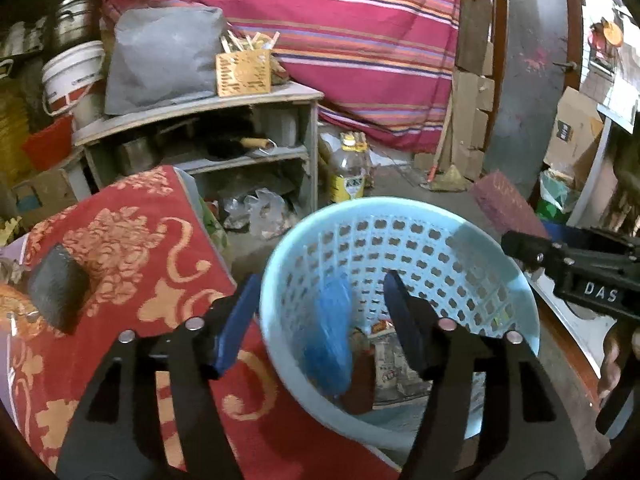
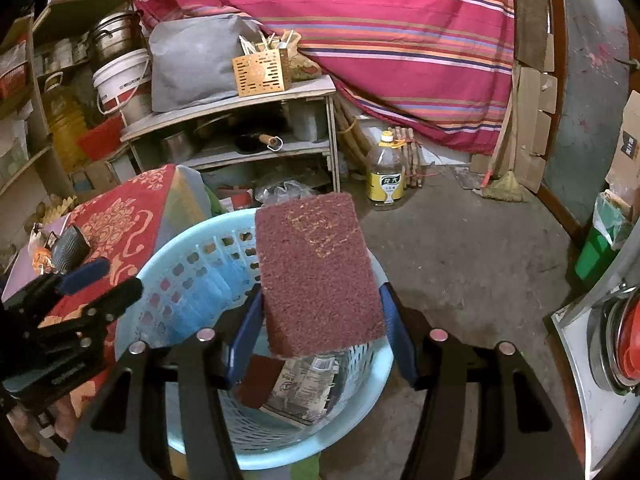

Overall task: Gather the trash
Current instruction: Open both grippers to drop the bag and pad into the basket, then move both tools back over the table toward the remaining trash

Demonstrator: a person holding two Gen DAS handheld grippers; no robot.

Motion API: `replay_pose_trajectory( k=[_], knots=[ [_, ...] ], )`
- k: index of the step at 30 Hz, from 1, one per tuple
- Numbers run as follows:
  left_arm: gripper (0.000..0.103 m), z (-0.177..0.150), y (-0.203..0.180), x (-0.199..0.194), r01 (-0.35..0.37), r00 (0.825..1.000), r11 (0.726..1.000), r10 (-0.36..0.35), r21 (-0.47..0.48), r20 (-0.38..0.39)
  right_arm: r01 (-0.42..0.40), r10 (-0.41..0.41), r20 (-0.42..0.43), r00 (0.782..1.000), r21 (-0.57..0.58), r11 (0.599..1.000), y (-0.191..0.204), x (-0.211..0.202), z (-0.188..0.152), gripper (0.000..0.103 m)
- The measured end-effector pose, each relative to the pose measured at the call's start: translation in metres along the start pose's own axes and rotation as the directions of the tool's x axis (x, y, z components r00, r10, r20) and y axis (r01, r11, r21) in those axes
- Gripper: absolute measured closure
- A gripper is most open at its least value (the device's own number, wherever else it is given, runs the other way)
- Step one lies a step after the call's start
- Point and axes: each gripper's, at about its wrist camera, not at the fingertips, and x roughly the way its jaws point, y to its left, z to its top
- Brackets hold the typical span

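- The bottom of the pale blue basket [image 1: 400,216] is only partly readable: printed wrappers [image 1: 390,364] and a dark red flat piece [image 1: 362,384] overlap there, and their labels are too blurred to read.
- A blue crinkled plastic item [image 1: 330,340] inside the basket is smeared by motion blur, so its shape is unclear.
- The left tool [image 1: 320,296] hangs over the basket's near rim with its blue-padded jaws spread apart and nothing between them.
- The right tool [image 2: 320,308] grips a maroon scouring pad [image 2: 316,272], a rectangular slab with a coarse, fibrous face, pinched at its lower edges directly above the basket. In the left wrist view only a corner of this pad [image 1: 506,204] shows.
- The basket is round moulded plastic with a lattice of small cut-outs, standing beside a red cloth [image 1: 132,248] with an orange floral pattern.
- A dark grey ribbed block [image 1: 58,284] lies on that cloth.
- Behind, a clear oil bottle [image 2: 385,172] with a yellow label stands on the rough concrete floor [image 2: 472,248].
- Both lens edges fade to black, cutting off the surroundings.
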Motion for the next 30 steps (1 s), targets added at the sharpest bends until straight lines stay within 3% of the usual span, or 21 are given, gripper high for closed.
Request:
replay_pose_trajectory(
  k=[5, 13, 17, 25, 30],
  knots=[
    [0.024, 0.003, 0.024, -0.019, -0.064, 0.997, 0.997, 0.065, -0.043, 0.033, -0.010, 0.010, 0.000, 1.000, -0.003, 1.000, 0.010, 0.001, 0.000, 0.045],
    [0.013, 0.003, 0.065, -0.049, -0.161, 0.984, 0.982, 0.167, -0.097, 0.055, -0.017, 0.017, -0.007, 1.000, -0.029, 0.999, 0.036, 0.008, 0.004, 0.044],
    [0.009, 0.005, 0.090, -0.067, -0.186, 0.977, 0.972, 0.198, -0.142, 0.075, -0.011, 0.011, -0.007, 1.000, -0.021, 1.000, 0.050, 0.010, 0.007, 0.026],
    [0.006, -0.008, 0.140, -0.104, -0.247, 0.959, 0.947, 0.269, -0.205, 0.087, -0.019, 0.020, 0.025, 0.999, -0.043, 0.999, 0.087, 0.001, 0.013, 0.017],
    [0.006, -0.025, 0.181, -0.125, -0.315, 0.939, 0.920, 0.338, -0.232, 0.068, -0.058, 0.061, 0.031, 0.998, -0.086, 0.995, 0.129, 0.000, 0.013, 0.016]
  ],
)
